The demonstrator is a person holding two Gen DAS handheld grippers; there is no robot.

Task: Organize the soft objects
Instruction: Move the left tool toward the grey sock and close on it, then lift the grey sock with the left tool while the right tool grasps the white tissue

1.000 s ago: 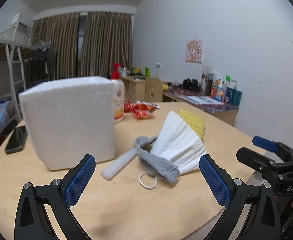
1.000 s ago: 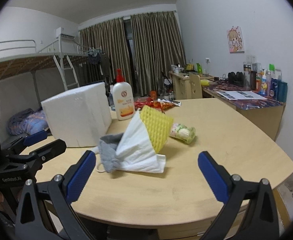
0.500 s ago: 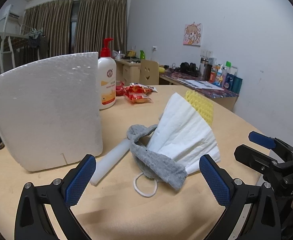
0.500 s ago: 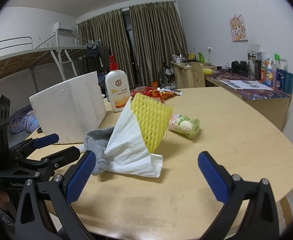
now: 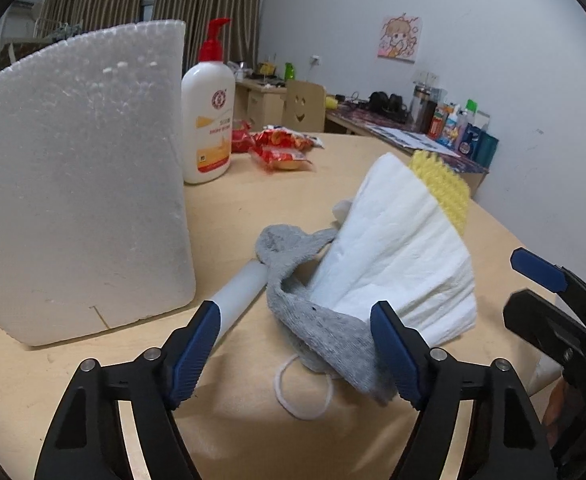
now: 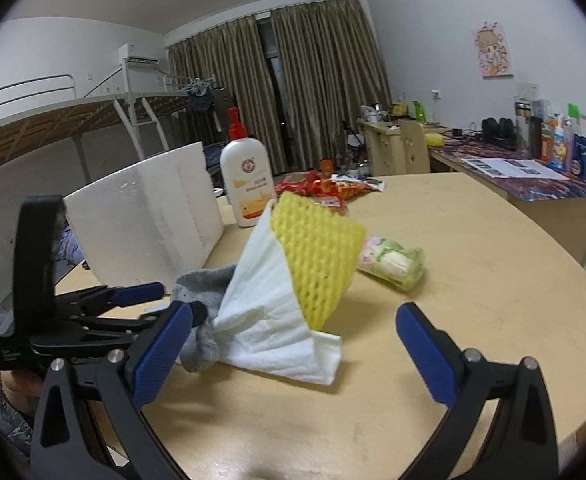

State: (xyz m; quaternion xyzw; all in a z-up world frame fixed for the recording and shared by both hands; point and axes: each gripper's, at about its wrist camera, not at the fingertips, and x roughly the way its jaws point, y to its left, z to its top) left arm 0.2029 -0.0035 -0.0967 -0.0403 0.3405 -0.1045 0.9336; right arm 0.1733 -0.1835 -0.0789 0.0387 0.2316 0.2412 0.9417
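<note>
Standing on edge at the left of the round table (image 5: 373, 440), the big white foam block (image 5: 81, 184) is the largest thing at risk: it is close beside the left gripper (image 5: 295, 344), and a sideways swing could tip it or push it into the lotion bottle (image 5: 209, 120) behind it.

Next comes the heap of soft things near the table's middle. A white paper towel (image 5: 397, 264) is propped up in a loose cone, with a yellow foam net (image 6: 317, 256) leaned against its far side. If the grey sock (image 5: 313, 312) at its foot is pulled away carelessly, the towel may be dragged along or collapsed, and the net may be toppled.

The left gripper's jaws have just been closing and now stand partly open around the sock's near end; the pads are not seen to press on it, so nothing is held. A closure made too high could pinch only a fold and let the sock slip out.

A white foam rod (image 5: 237, 292) lies just under the sock's far end and could be rolled off course. The white string loop (image 5: 303, 392) by the sock could be snagged on a finger.

The right gripper (image 6: 293, 344) is held wide open and empty, near the towel's corner.
</note>
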